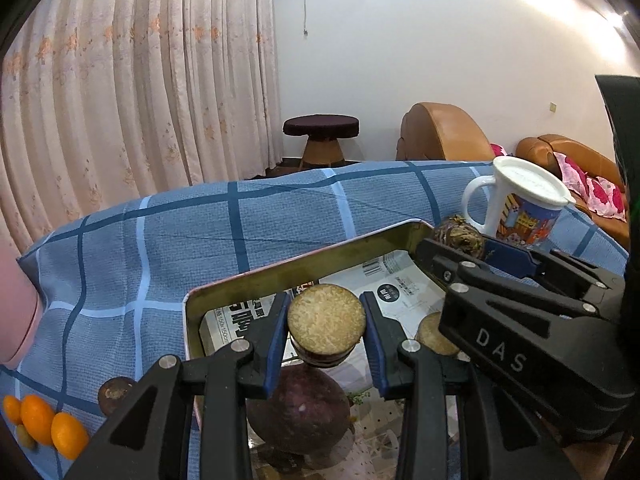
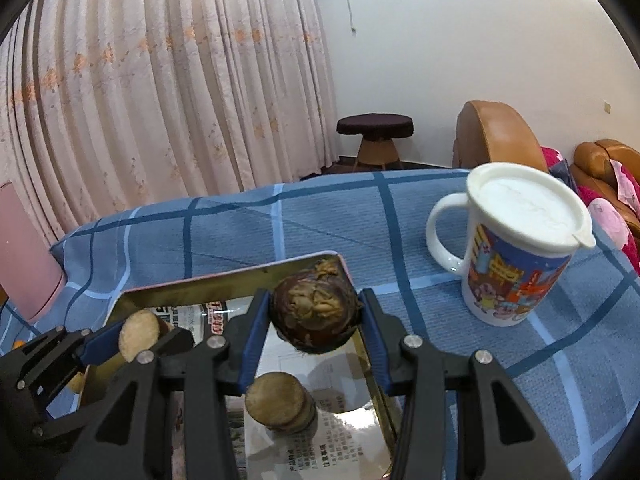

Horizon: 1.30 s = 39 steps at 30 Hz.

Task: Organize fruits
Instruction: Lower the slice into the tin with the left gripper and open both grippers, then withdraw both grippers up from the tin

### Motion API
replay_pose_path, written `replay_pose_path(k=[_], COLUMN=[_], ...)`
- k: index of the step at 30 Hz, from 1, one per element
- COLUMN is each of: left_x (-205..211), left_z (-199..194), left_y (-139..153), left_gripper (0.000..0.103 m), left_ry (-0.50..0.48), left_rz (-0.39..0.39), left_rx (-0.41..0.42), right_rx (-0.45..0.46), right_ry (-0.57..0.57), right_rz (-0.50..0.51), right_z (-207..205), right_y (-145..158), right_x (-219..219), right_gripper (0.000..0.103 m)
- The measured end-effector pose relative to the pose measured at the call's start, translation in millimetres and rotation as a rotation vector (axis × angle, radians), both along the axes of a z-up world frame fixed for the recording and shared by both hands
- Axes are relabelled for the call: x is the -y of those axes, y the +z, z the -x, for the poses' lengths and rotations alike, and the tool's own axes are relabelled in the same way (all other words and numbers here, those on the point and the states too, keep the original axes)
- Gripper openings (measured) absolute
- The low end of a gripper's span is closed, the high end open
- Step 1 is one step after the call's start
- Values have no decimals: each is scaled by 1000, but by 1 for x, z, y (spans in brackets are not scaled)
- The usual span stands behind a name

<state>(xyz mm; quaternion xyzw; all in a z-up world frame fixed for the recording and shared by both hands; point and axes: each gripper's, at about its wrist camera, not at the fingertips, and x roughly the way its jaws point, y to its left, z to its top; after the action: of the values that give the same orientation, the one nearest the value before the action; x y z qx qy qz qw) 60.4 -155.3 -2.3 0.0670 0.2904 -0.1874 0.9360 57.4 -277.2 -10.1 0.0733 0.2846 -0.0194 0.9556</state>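
A: What carries everything?
B: A blue checked cloth (image 1: 280,220) covers the table.
A: What sits on it?
B: In the left wrist view, a metal tray (image 1: 304,264) at centre, a lidded mug (image 1: 524,208) at two o'clock, small oranges (image 1: 48,424) at eight.

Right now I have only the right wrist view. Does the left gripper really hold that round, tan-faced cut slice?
Observer: Yes; the left gripper has both blue pads pressed on the round tan-faced slice, above the gold metal tray.
Operator: Anything else in the tray near it?
Observer: A big dark purple round fruit, on the camera's side of the slice.
Operator: Fruit outside the tray?
Observer: Small orange fruits and one brown round fruit on the blue checked cloth, left of the tray.
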Motion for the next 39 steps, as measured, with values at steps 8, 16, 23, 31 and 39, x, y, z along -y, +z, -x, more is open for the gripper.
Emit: replay_pose_path(k=[8, 16, 23, 31, 39], left_x=[-1, 1, -14, -52, -72], left_z=[-1, 25, 24, 23, 34], left_y=[0, 8, 8, 10, 10], left_gripper=[38, 76, 83, 90, 100], left_ry=[18, -8, 64, 204, 234], left_rz=[-4, -7, 16, 111, 140], left_rx=[5, 109, 119, 128, 135], right_rx=[1, 149, 308, 385, 399], right_ry=[33, -6, -134, -157, -190], right_rz=[-67, -25, -68, -45, -7], right_z=[0, 24, 46, 63, 76], right_y=[-2, 15, 21, 28, 29], right_x=[3, -3, 11, 6, 1], right_gripper=[57, 91, 103, 103, 103])
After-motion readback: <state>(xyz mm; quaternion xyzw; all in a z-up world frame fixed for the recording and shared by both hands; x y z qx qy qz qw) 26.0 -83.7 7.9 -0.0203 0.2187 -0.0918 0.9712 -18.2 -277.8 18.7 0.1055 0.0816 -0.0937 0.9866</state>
